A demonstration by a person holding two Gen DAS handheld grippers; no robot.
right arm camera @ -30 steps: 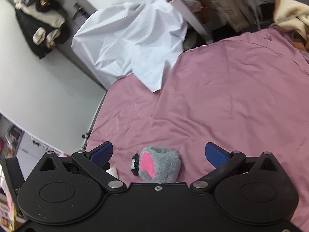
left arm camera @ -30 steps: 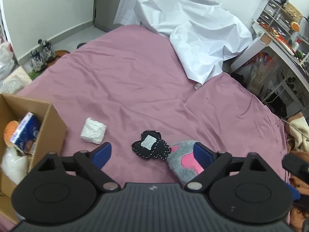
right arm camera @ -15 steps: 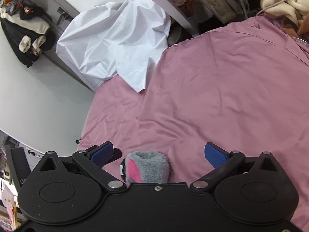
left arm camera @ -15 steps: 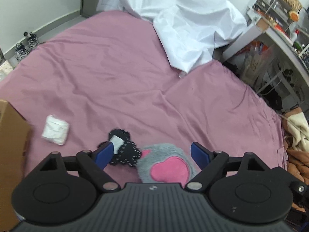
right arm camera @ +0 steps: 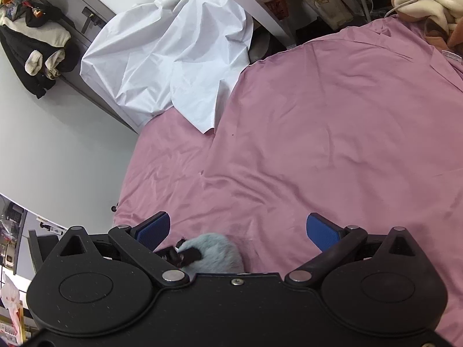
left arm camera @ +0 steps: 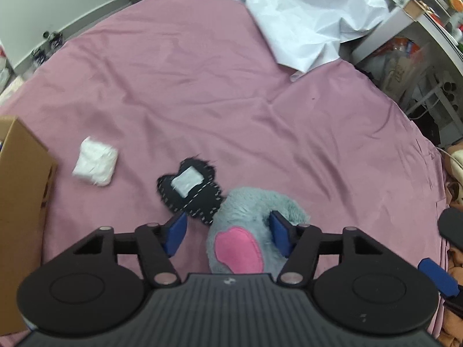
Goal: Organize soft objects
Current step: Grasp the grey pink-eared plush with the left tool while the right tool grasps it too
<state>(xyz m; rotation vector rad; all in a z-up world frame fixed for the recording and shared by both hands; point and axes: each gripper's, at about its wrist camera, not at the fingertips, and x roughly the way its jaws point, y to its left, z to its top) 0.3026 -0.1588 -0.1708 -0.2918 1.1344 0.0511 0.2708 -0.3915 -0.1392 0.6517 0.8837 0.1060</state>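
Lying on the pink bedsheet point(left arm camera: 202, 86) in the lower middle of the left wrist view, the grey plush toy point(left arm camera: 246, 231) with a pink patch sits between the spread jaws of the left gripper point(left arm camera: 227, 232), and the right blue pad touches its fur. A black felt piece point(left arm camera: 191, 193) touches it, with a white bundle point(left arm camera: 95, 166) further left. At the left edge stands a cardboard box point(left arm camera: 20, 202); its contents are hidden. No writing can be read. The right gripper point(right arm camera: 237, 230) is also spread wide, holding nothing.

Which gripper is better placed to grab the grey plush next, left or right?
Left. The left gripper is open with the grey plush between its fingers, one pad already against the fur. The right gripper is open too, but the plush sits off-centre near its left finger.
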